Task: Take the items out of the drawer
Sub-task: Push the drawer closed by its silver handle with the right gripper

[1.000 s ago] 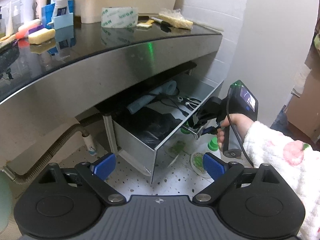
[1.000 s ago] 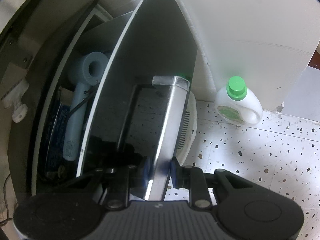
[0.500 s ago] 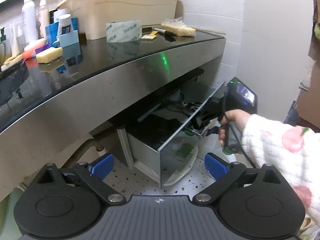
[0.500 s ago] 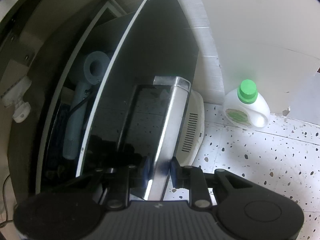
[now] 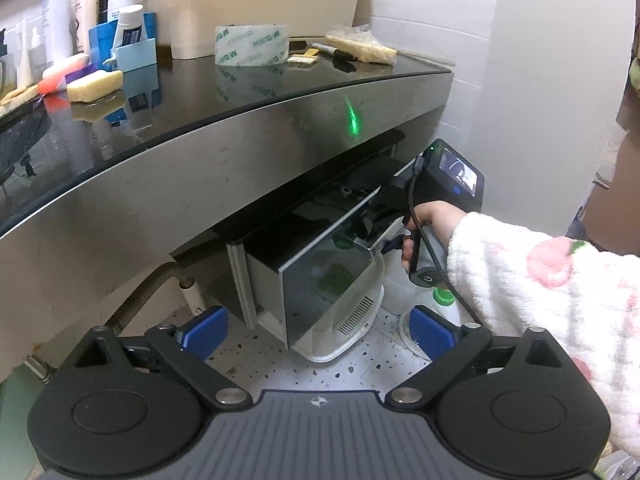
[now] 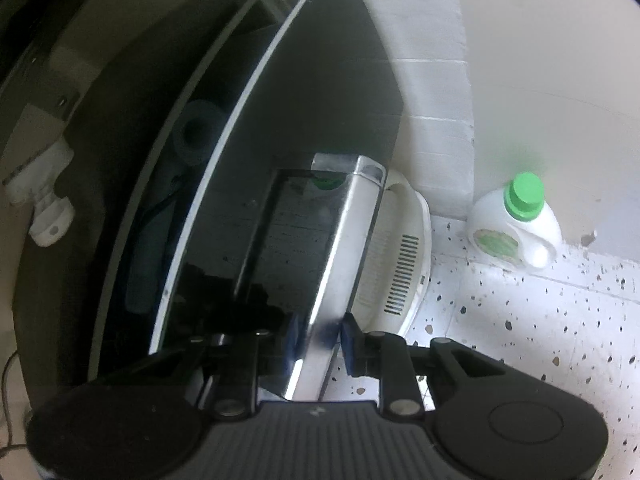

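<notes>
A drawer (image 5: 320, 276) with a glossy black front (image 6: 304, 152) hangs under the steel counter, part way out. My right gripper (image 6: 319, 339) is shut on the drawer's chrome handle (image 6: 344, 240); it also shows in the left wrist view (image 5: 380, 245), at the drawer's right edge. Inside the drawer a pale blue hair dryer (image 6: 192, 136) lies in shadow beside dark cables. My left gripper (image 5: 318, 327) is open and empty, held back from the drawer front.
The black countertop (image 5: 200, 92) holds a tape roll (image 5: 252, 45), a cream bin (image 5: 248, 0), soap and bottles. On the speckled floor stand a white slotted appliance (image 6: 404, 256) under the drawer and a green-capped detergent bottle (image 6: 516, 228) by the wall. A hose (image 5: 148, 296) hangs left.
The drawer has slid inward, showing less of its inside than a second ago. My right gripper stays clamped on the handle and has moved with it. The left gripper has drawn back and up.
</notes>
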Motion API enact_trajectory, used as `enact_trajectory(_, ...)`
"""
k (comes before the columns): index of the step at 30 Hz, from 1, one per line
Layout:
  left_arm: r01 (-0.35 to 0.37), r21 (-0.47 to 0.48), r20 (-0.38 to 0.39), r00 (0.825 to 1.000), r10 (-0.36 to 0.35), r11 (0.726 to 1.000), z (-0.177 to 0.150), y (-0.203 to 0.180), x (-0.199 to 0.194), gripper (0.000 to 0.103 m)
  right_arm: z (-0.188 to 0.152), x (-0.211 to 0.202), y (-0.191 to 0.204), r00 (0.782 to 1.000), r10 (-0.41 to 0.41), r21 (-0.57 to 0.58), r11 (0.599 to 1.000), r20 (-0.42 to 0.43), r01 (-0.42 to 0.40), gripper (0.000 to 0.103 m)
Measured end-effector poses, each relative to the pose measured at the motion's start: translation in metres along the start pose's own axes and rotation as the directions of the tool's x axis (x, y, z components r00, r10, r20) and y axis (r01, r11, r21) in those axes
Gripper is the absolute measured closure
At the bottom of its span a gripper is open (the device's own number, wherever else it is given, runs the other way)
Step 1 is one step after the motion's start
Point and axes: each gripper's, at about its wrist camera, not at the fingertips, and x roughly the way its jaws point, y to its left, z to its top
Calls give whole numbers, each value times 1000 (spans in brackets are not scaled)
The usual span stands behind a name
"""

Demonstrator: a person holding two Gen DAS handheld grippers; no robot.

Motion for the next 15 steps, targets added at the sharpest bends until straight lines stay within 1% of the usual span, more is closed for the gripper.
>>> enact_trajectory(3, -6, 4, 11, 1000, 6, 1000, 0, 2, -1, 5, 2, 6, 2, 1000, 0, -3, 1000, -1, 0, 73)
enact_trajectory(8, -9, -6, 7, 1000, 9, 1000, 1, 7, 3, 5, 4, 12, 9, 1000, -1, -11, 1000, 2, 1, 74)
enact_trajectory(15, 13, -41, -40, 999, -15, 999, -1, 13, 12, 5, 4, 18, 18, 1000, -3, -16, 1000, 14, 4, 76)
